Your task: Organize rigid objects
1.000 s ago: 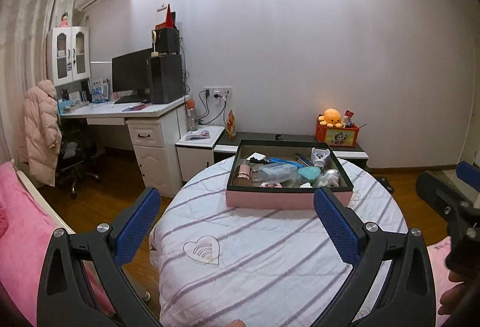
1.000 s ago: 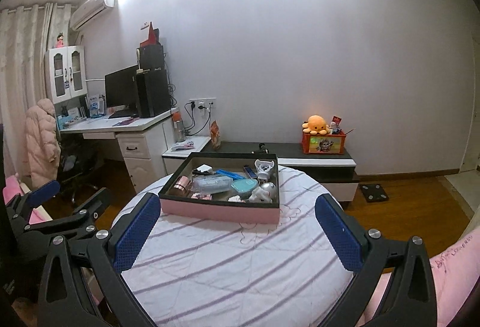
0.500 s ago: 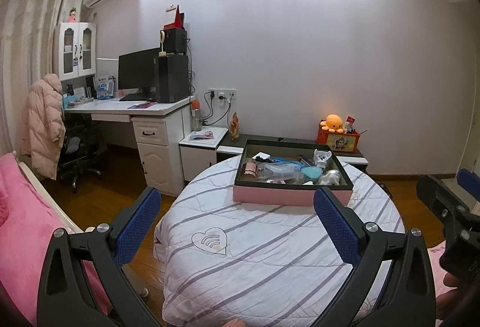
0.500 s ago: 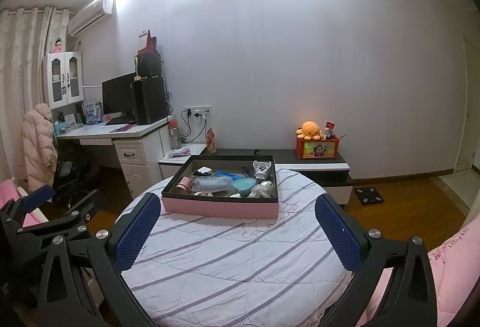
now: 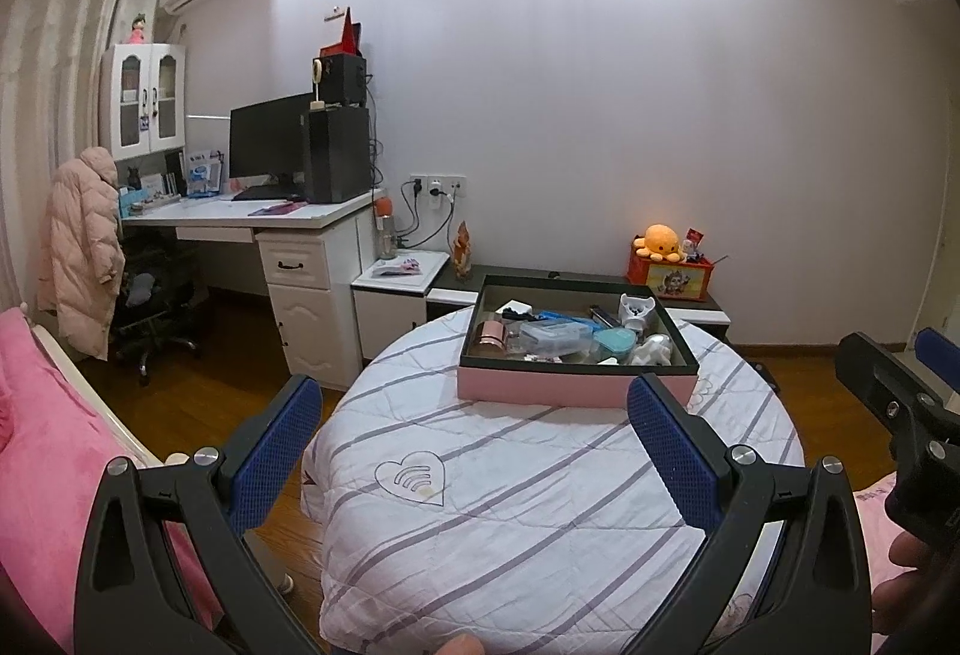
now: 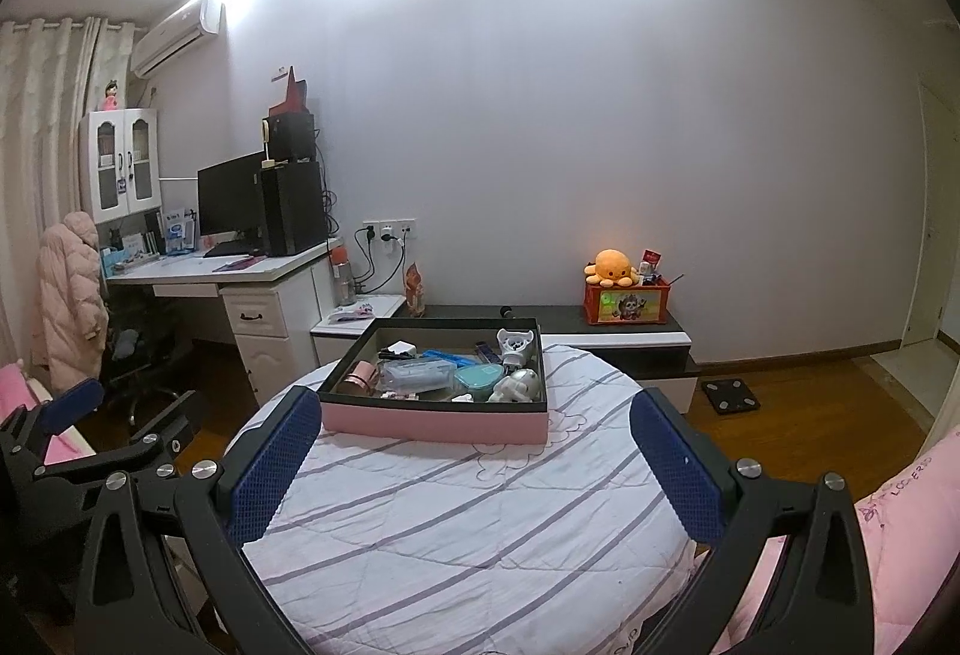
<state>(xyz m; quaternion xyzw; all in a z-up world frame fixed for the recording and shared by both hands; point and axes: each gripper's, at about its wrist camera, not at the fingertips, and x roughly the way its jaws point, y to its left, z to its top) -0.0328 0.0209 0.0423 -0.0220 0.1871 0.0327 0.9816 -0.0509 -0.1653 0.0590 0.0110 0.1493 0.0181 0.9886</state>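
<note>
A pink box with a dark rim [image 5: 576, 388] [image 6: 435, 425] stands at the far side of a round table under a striped white cloth [image 5: 540, 505] [image 6: 468, 523]. Inside lie several small items: a rose-gold cylinder [image 5: 493, 335], a clear plastic case [image 6: 417, 374], a teal lidded container [image 6: 478, 376] and white figurines [image 6: 516, 386]. My left gripper [image 5: 477, 439] hangs open over the near part of the table, well short of the box. My right gripper [image 6: 474, 451] is open too, at a like distance, with nothing between its fingers.
A white desk [image 5: 252, 223] with a monitor and computer tower stands at the left, a chair with a pink coat [image 5: 84, 247] beside it. A low cabinet [image 6: 606, 340] behind the table carries an orange plush toy on a red box. Pink bedding [image 5: 36, 475] lies at the left.
Both cameras have pulled back and tilted up a little, so the table and box look smaller and sit lower in view. Both grippers stay open.
</note>
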